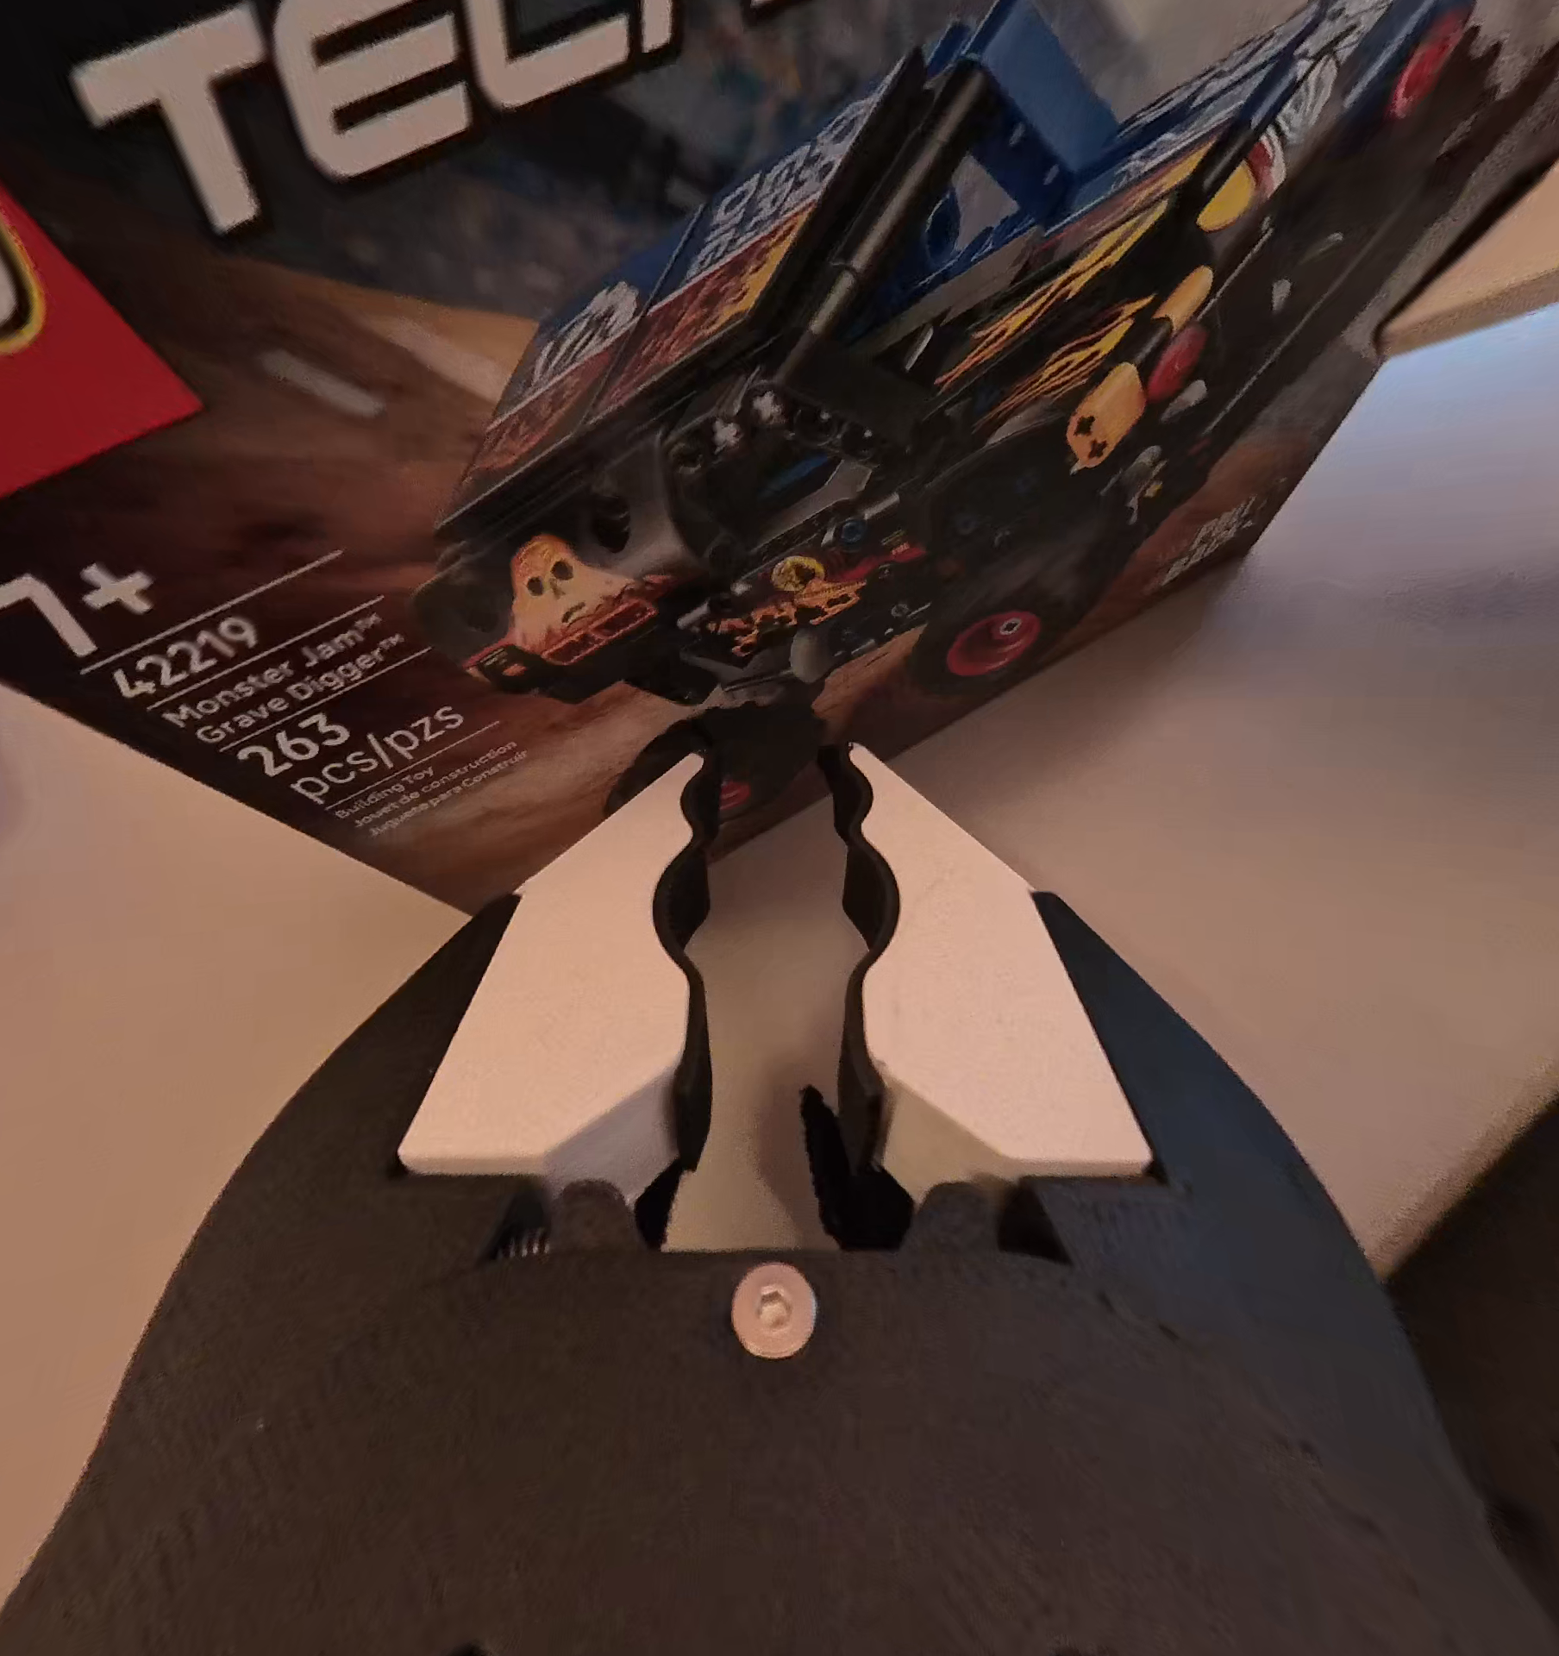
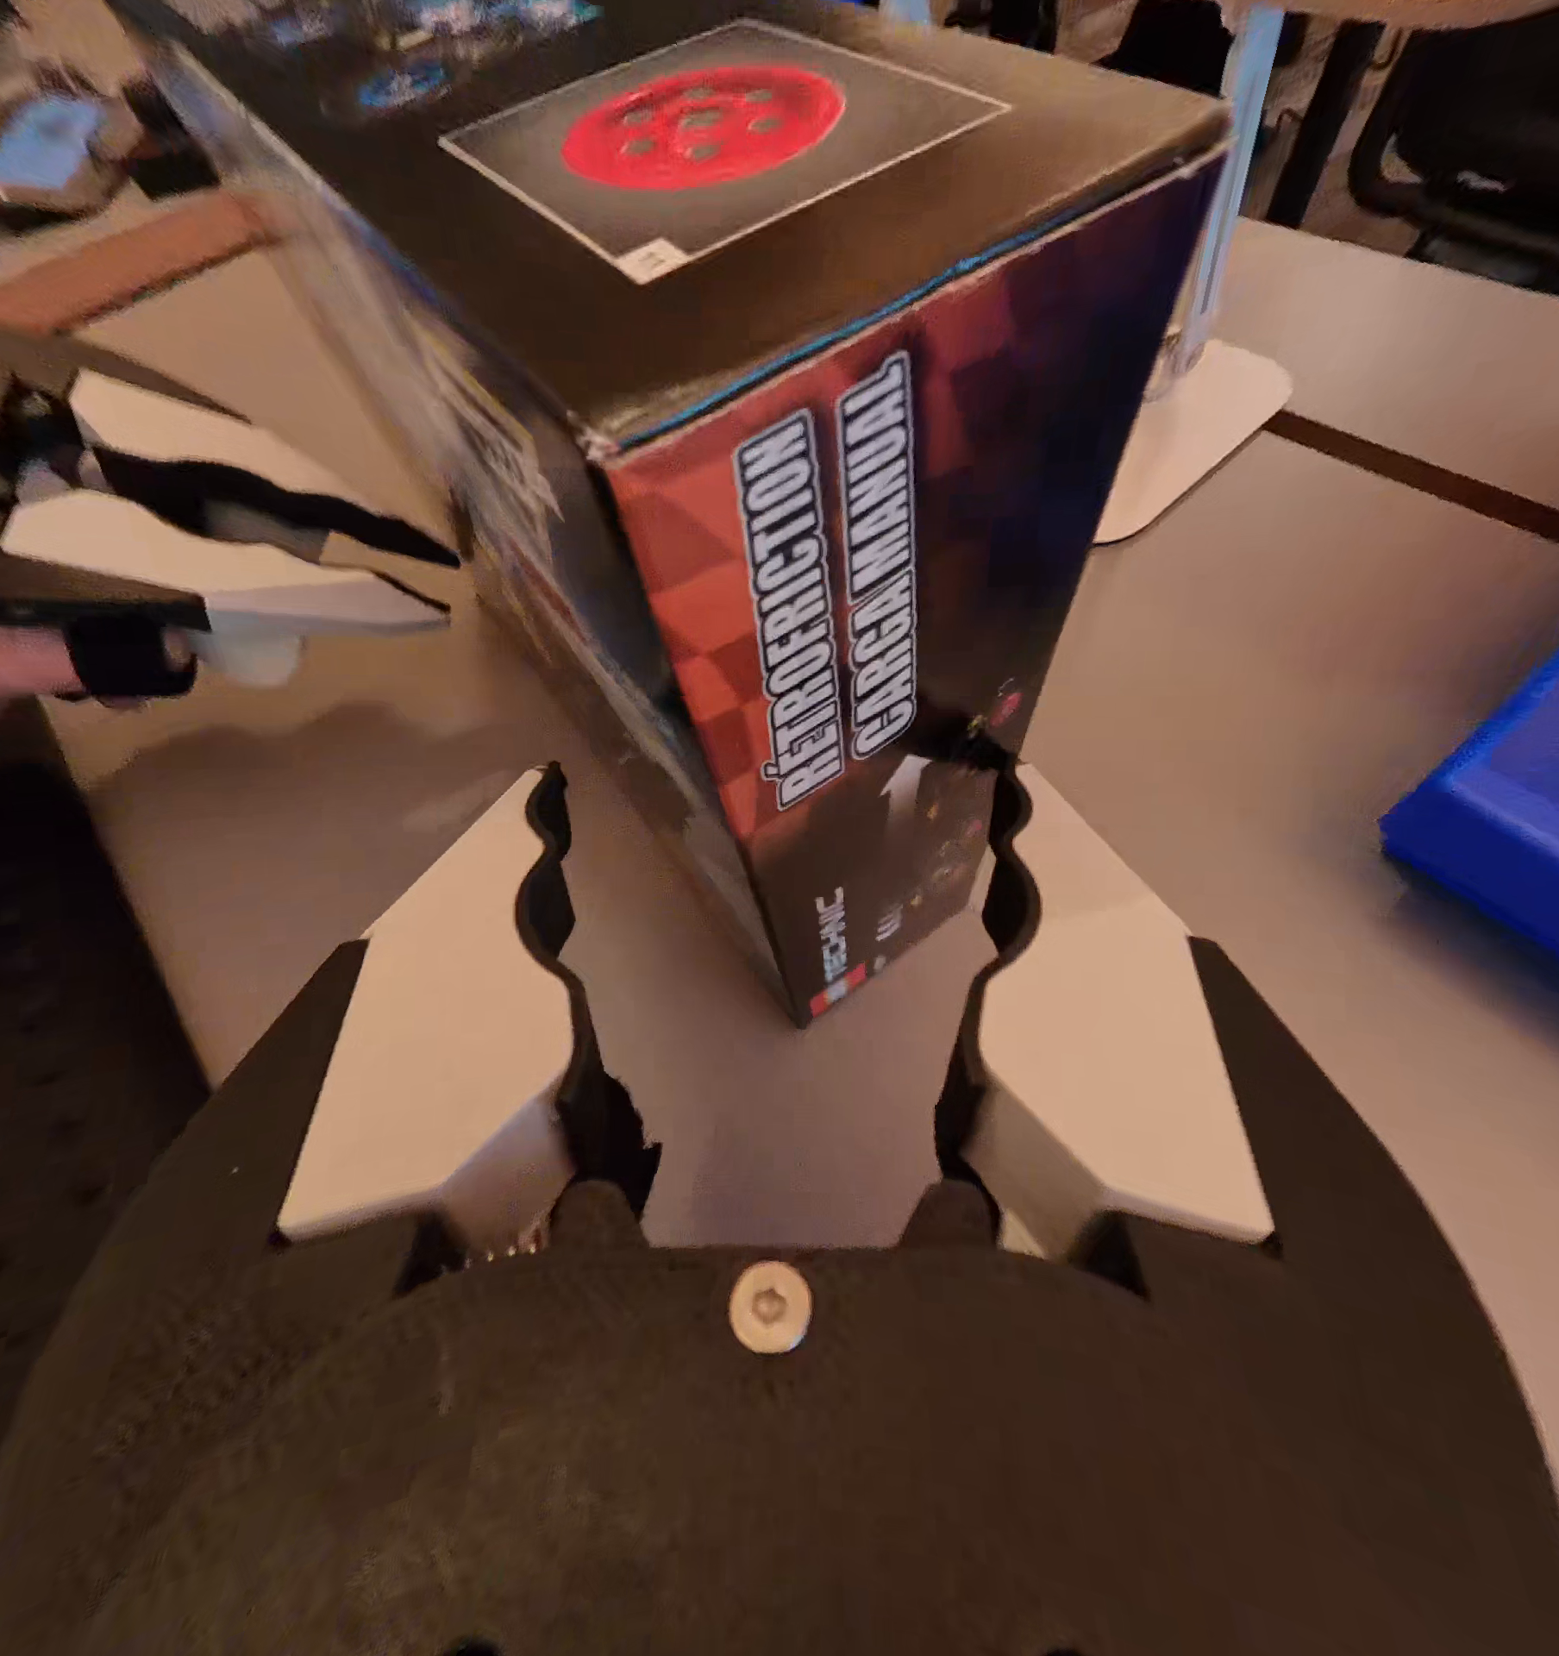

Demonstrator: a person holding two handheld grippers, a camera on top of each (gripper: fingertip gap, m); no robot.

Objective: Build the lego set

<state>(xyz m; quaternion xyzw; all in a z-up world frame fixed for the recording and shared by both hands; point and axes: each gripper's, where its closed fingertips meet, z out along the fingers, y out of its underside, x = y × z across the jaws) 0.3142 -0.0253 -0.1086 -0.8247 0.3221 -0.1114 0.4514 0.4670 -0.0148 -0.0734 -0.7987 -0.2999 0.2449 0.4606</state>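
The Lego set's box [image 1: 328,466] stands closed on the pale table [image 1: 1251,806], printed with a black and blue monster truck. My left gripper [image 1: 762,762] is open by a narrow gap, empty, its tips right at the lower front face of the box. It also shows in the right wrist view [image 2: 449,582], at the left, pointing at that face. In that view the box [image 2: 758,314] has a red wheel printed on top. My right gripper [image 2: 776,780] is wide open, with the narrow end of the box between its fingers. Its right fingertip [image 2: 1009,806] is at the box's edge.
A blue tray [image 2: 1519,851] lies on the table at the right. A white flat base with an upright pole [image 2: 1206,430] stands behind the box. A person's hand [image 2: 5,663] holds the left gripper. The table edge and dark floor [image 2: 41,1030] are at the left.
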